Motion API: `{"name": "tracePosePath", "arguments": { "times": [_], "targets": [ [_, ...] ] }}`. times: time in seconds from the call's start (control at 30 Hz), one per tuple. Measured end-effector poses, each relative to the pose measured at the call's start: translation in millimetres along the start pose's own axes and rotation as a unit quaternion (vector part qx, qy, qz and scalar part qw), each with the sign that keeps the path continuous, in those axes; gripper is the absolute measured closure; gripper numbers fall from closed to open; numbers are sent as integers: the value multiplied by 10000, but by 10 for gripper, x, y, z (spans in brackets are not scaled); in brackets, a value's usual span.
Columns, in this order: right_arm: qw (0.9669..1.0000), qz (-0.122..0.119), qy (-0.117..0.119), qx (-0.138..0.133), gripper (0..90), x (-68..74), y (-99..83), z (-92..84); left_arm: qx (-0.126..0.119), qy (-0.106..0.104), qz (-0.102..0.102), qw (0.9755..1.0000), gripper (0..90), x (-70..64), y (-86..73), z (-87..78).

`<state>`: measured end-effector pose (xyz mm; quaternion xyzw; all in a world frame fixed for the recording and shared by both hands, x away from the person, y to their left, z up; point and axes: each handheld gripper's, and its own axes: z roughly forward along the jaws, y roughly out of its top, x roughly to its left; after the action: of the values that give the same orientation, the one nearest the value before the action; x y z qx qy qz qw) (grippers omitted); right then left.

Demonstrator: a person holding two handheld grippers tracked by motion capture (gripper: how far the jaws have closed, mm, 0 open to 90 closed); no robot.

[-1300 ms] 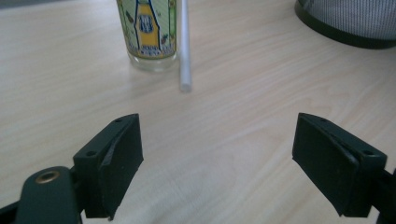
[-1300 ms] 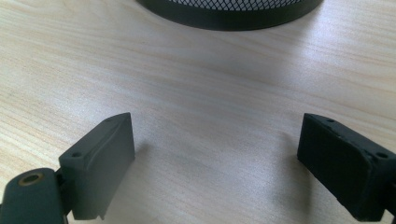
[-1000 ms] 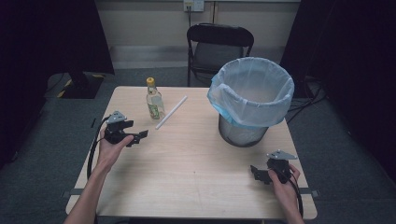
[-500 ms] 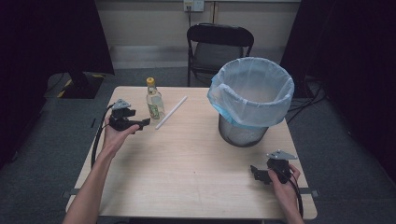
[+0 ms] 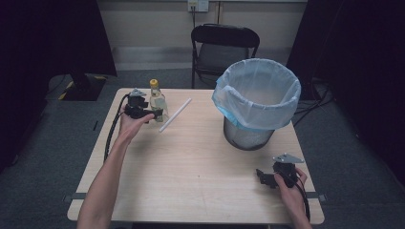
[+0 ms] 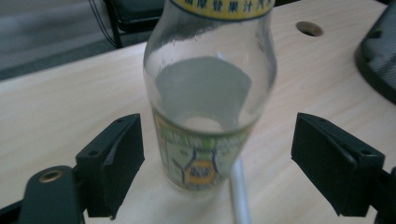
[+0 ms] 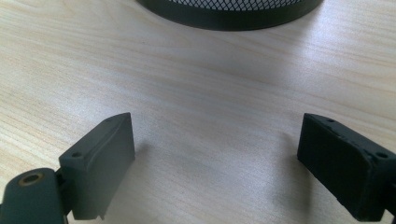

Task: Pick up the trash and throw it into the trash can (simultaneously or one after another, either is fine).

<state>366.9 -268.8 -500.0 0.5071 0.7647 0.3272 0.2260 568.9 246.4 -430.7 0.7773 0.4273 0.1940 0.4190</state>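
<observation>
A clear glass bottle (image 5: 157, 102) with a yellow cap and a yellow-green label stands upright at the table's far left. My left gripper (image 5: 152, 113) is right at it, jaws open. In the left gripper view the bottle (image 6: 208, 93) stands between the two black jaws with a gap on each side, so the left gripper (image 6: 217, 154) is not pressing on it. A white straw (image 5: 175, 115) lies just right of the bottle, and its end (image 6: 239, 191) shows beside the bottle's base. My right gripper (image 5: 262, 177) rests open near the front right edge, nothing between its jaws (image 7: 215, 163).
A mesh waste bin (image 5: 255, 102) lined with a light blue bag stands at the right of the wooden table (image 5: 191, 162); its dark base (image 7: 229, 11) shows ahead of the right gripper. A black folding chair (image 5: 224, 45) stands behind the table.
My left hand has moved away from me and to the right, from the table's left side up to the bottle, which now stands between its open jaws. The right hand has stayed still.
</observation>
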Motion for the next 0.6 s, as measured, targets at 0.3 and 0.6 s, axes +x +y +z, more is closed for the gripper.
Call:
{"name": "tracePosePath", "arguments": {
  "times": [0.3,0.6],
  "targets": [
    [10000,-1,-1,-3,102,0,-1,0,417,71,41,9991,173,34,-103,329],
    [10000,-9,-3,-3,103,0,-1,-1,493,170,-95,9986,186,73,-210,485]
  ]
}}
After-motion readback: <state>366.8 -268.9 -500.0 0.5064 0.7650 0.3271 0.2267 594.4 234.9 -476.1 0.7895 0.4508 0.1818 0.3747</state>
